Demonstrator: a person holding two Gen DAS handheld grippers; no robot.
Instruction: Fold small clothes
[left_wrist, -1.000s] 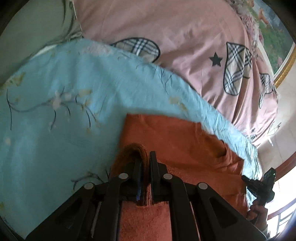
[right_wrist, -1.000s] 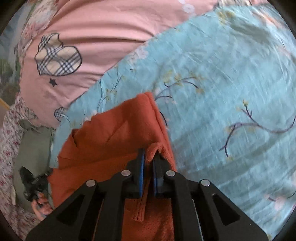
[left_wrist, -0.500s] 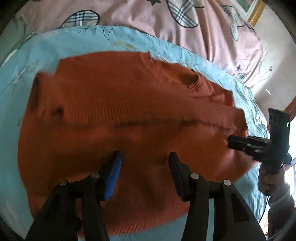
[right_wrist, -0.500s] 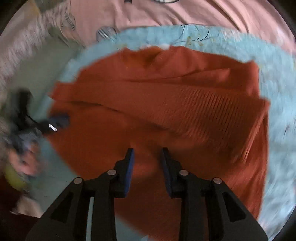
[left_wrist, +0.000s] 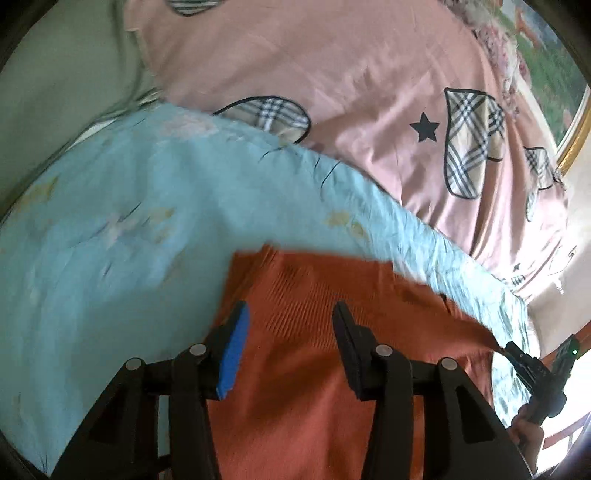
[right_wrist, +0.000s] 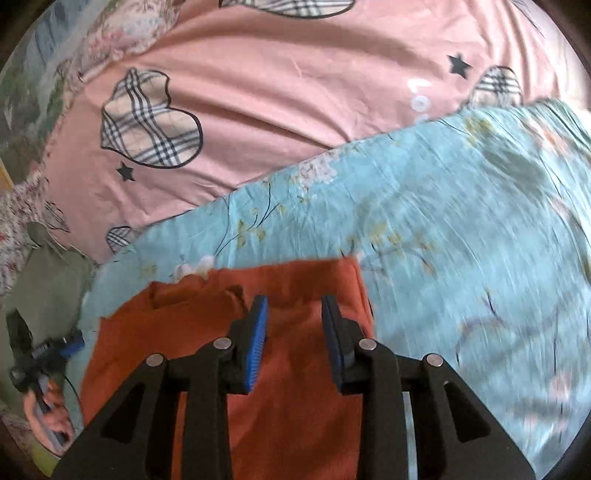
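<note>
- The sweater (left_wrist: 314, 369) is lying flat on the blue sheet (left_wrist: 129, 229), near that sheet's close edge, in both wrist views.
- The sweater is orange and ribbed; its far edge is running straight across, and a folded layer is showing near the collar in the right wrist view (right_wrist: 207, 295).
- The left gripper (left_wrist: 290, 325) is hovering over the sweater's left part, pointing down at a slant.
- The left jaws are standing spread and are closing at this moment; only flat fabric is showing behind the gap, and neither pad is pressing on it.
- One left pad (left_wrist: 234, 354) is blue; the other is showing only its dark side.
- The right gripper (right_wrist: 293, 317) is hovering over the sweater's right part, close to its far right corner.
- The right jaws are standing apart, narrower than the left pair, with nothing pinched between the blue pads (right_wrist: 256, 339).
- Each view is showing the other gripper at the frame edge, held in a hand (right_wrist: 48, 410), beside the sweater's outer side; the state of its fingers cannot be told from there.
- The pink quilt (left_wrist: 351, 92), printed with plaid hearts and black stars, is lying beyond the blue sheet and partly under it.
- Motion blur is smearing the sheet pattern in both views.
</note>
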